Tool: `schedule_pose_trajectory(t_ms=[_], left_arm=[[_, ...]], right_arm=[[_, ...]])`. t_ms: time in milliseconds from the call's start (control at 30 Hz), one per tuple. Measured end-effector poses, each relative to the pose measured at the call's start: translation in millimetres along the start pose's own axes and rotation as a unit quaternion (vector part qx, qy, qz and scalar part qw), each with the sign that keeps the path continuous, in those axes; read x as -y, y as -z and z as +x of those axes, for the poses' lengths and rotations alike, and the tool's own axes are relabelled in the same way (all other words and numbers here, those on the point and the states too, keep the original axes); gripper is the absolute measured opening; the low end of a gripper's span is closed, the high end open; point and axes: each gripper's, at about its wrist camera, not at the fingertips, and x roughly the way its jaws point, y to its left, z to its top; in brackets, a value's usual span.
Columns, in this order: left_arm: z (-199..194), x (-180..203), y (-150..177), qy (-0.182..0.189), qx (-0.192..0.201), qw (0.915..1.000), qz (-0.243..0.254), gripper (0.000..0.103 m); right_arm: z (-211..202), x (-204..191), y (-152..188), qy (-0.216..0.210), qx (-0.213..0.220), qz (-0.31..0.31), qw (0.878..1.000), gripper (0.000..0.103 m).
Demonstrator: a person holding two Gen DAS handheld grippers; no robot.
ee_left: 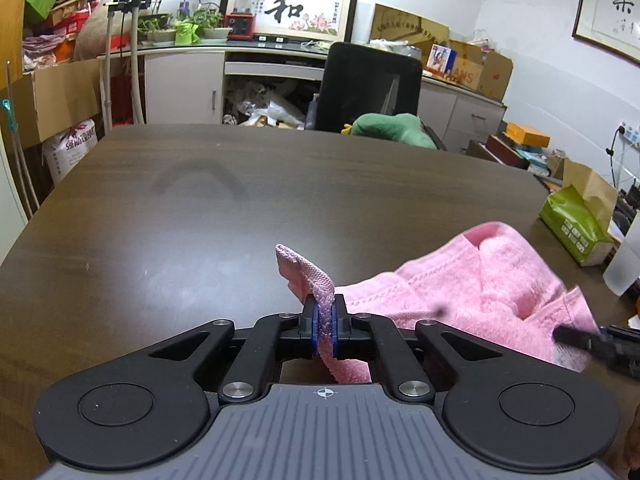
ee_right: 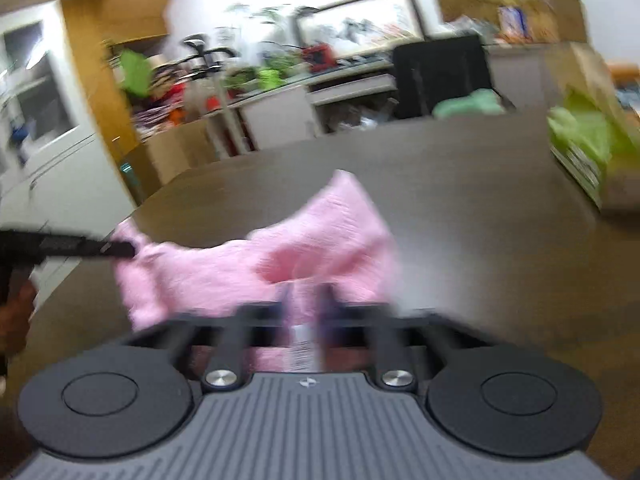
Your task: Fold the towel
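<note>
Evidently early: rumpled pink terry towel (ee_left: 472, 292) bunched on dark wooden table (ee_left: 200, 208), no fold laid; left gripper (ee_left: 325, 320) clamped on hem corner; right gripper (ee_right: 304, 304) clamped on opposite edge, blurred; spreading, folding remain.

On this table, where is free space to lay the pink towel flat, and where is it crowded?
The dark table is bare from its left edge across to the far edge by the black chair. The right edge is crowded: a green packet stands there, with the bunched pink towel just before it.
</note>
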Motion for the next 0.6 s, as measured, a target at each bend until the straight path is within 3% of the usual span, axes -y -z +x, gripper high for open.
schedule_pose_trajectory(t_ms=[133,333,467,600], left_arm=[[-4,-5,6,-0.001,-0.002,1.0000,-0.002,0.005],[-10,-13,-7,-0.008,0.014,0.9994,-0.031,0.005],[-2,-14,-37,-0.013,0.023,0.9987,-0.044,0.005],[9,-13,-79,-0.017,0.040,0.9972,-0.061,0.005]], right_arm=[[-10,-4,3,-0.011,0.020,-0.007,1.000,0.005],[-12,-20,1,0.025,0.018,-0.022,0.999,0.004],[-5,-27,-31,0.052,0.028,-0.025,0.998,0.004],[3,-40,-82,0.065,0.069,-0.044,0.994,0.004]])
